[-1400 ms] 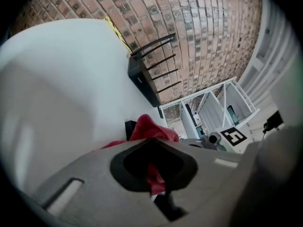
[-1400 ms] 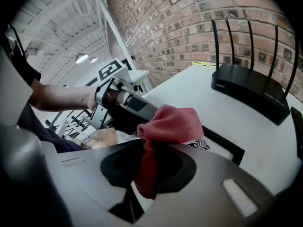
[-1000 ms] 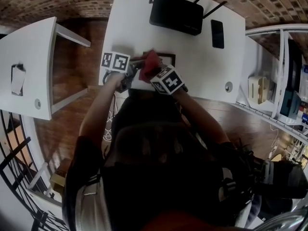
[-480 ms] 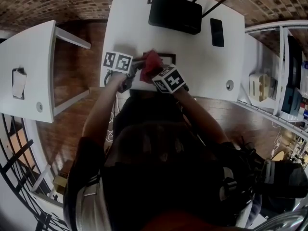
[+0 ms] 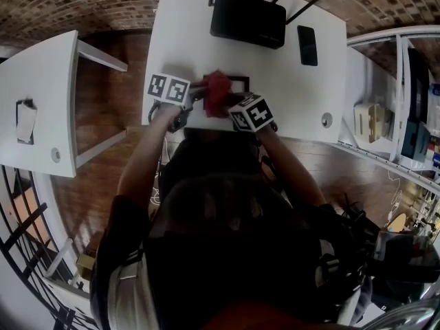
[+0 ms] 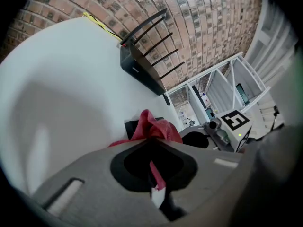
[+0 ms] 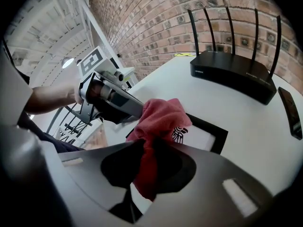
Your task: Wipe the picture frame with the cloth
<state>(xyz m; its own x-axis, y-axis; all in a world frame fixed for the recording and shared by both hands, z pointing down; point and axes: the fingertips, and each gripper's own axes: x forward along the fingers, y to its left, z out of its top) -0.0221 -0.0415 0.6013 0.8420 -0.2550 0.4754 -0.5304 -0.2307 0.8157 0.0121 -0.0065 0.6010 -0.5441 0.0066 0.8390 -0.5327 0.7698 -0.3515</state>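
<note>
Head view: I see the soft red cloth (image 5: pixel 217 91) bunched on top of the black rectangular picture frame (image 5: pixel 238 81). The frame lies flat at the near edge of the white counter (image 5: pixel 295 81). My left tool (image 5: pixel 195 92) and right tool (image 5: pixel 225 106) both meet at the cloth.

Left gripper view: the left tool (image 6: pixel 157 186) is closed tight on a thin tail of the cloth (image 6: pixel 154 126), with a white tag showing in the pinch. One dark frame corner (image 6: pixel 129 126) peeks out beside the fabric.

Right gripper view: the right tool (image 7: pixel 142 174) grips a thick wad of cloth (image 7: pixel 160 118), which rests on the frame (image 7: pixel 215 137) and its white mat.

I judge the cloth limp and light, so it is best held in a fat bunch. The frame looks stiff, light and likely to skid. If it has glass it is fragile, so I would steady it by its rim.
</note>
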